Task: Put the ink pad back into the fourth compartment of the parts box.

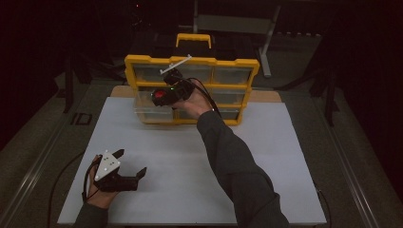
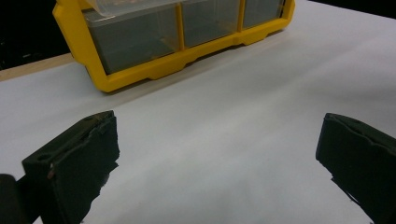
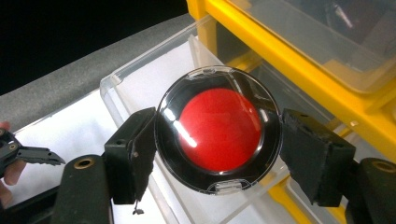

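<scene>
nearby, yellow organizer (image 1: pixel 192 90), drawer (image 3: pixel 154 98) open

A drawer organiser (image 1: pixel 192 90) is stood at the far middle of the desk (image 1: pixel 180 190), with one drawer (image 3: pixel 154 93) pulled out. A round case (image 3: pixel 218 129) is held above that drawer between the right claw (image 3: pixel 212 156). The left claw (image 1: pixel 128 166) is rested on the desk's near left, well apart from the organiser.
</scene>
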{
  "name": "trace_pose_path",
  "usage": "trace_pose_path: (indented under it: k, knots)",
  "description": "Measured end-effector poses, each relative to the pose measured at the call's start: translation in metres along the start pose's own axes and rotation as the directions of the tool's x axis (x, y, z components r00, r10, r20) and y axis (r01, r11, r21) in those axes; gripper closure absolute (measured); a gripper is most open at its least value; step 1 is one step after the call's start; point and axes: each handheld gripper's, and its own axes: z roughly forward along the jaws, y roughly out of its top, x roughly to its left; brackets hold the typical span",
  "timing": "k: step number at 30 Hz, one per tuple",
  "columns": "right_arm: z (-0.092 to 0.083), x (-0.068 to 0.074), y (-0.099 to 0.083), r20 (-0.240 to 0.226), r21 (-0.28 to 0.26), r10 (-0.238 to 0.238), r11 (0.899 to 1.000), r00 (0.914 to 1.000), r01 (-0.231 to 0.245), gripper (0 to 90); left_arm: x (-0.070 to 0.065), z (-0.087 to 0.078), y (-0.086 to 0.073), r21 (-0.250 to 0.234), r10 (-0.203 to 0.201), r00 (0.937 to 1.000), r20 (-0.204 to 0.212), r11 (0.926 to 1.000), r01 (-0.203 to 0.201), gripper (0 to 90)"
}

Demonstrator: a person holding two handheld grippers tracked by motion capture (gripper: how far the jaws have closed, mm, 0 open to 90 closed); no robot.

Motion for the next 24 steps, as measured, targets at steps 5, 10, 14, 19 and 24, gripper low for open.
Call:
trace_pose_path:
  k: [5, 10, 14, 19, 24]
  knots:
    - [-0.001, -0.001, 0.000, -0.009, 0.000, 0.000, 1.000, 1.0000, 0.000, 29.8, 0.000, 0.000, 0.000, 0.000, -0.001, 1.0000, 0.000, 1.0000, 0.001, 0.0]
    - [-0.005, 0.000, 0.000, -0.004, 0.001, -0.007, 1.000, 1.0000, 0.007, 20.6, 0.000, 0.000, 0.000, 0.000, -0.001, 1.0000, -0.001, 1.0000, 0.001, 0.0]
    - [-0.007, 0.003, 0.000, 0.023, 0.026, -0.047, 0.999, 0.9986, 0.046, 14.4, 0.000, 0.000, 0.000, -0.001, -0.002, 1.0000, 0.000, 1.0000, 0.002, 0.0]
    - [-0.013, 0.005, -0.001, 0.045, 0.058, -0.093, 0.994, 0.9946, 0.090, 13.8, 0.000, 0.000, 0.000, 0.000, -0.001, 1.0000, 0.000, 1.0000, 0.001, 0.0]
    - [-0.019, 0.008, -0.002, 0.051, 0.079, -0.120, 0.990, 0.9914, 0.116, 13.8, 0.000, 0.000, 0.000, -0.001, -0.001, 1.0000, -0.001, 1.0000, 0.001, 0.0]
